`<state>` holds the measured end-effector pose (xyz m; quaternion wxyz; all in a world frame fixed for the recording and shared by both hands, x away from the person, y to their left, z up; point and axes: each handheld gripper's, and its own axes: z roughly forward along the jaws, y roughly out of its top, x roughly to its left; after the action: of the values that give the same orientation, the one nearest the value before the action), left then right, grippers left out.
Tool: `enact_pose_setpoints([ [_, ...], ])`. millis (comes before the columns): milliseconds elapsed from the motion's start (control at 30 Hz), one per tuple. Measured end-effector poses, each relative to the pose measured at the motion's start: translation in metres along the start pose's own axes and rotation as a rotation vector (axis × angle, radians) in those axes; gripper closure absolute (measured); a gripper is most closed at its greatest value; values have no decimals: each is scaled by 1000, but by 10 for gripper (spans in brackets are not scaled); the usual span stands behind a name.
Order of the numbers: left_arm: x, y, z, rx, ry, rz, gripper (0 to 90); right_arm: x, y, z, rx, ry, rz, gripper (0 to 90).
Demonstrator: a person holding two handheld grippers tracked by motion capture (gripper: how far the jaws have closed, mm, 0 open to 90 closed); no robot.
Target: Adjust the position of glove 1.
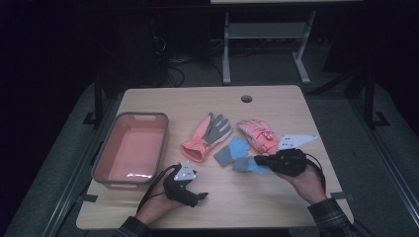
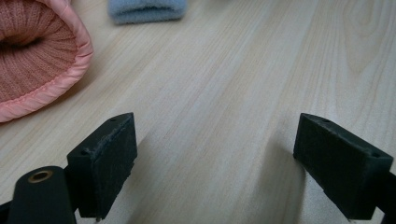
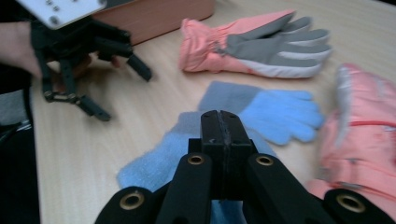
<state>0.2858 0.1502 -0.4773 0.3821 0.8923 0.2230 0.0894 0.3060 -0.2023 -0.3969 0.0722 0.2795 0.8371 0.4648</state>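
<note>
Blue glove (image 1: 249, 165) on wooden table (image 1: 257, 197)

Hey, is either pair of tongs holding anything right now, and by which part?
The right tongs are shut on a blue glove; which part they pinch cannot be told. The left tongs are open over bare table, holding nothing.

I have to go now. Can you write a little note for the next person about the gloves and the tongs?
Left tongs: open, resting on the table, holding nothing.
Right tongs: shut on one blue glove.
The other blue glove and both pink gloves lie mid-table.
The pink bin at the left has no gloves in it.
Left to do, probably: put the gloves in the bin.
</note>
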Motion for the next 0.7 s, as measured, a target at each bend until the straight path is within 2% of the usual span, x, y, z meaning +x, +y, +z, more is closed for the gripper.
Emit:
enact_pose_setpoints([
  [133,0,0,0,-3,2,-1,125,9,-5,10,22,43,-26,900],
  [200,0,0,0,1,2,4,125,14,-6,15,39,68,-25,900],
  [400,0,0,0,0,-1,-5,125,27,-13,30,67,164,-62,900],
  [567,-1,0,0,-2,1,-6,125,30,-16,41,92,194,-77,891],
  [600,-1,0,0,-2,1,-6,125,29,-18,43,105,193,-78,880],
  [633,0,0,0,3,1,-1,125,27,-21,47,125,180,-78,773],
  [667,0,0,0,0,1,-4,125,26,-22,47,131,172,-78,722],
  [700,-1,0,0,-2,1,-7,125,25,-23,46,137,162,-71,718],
])
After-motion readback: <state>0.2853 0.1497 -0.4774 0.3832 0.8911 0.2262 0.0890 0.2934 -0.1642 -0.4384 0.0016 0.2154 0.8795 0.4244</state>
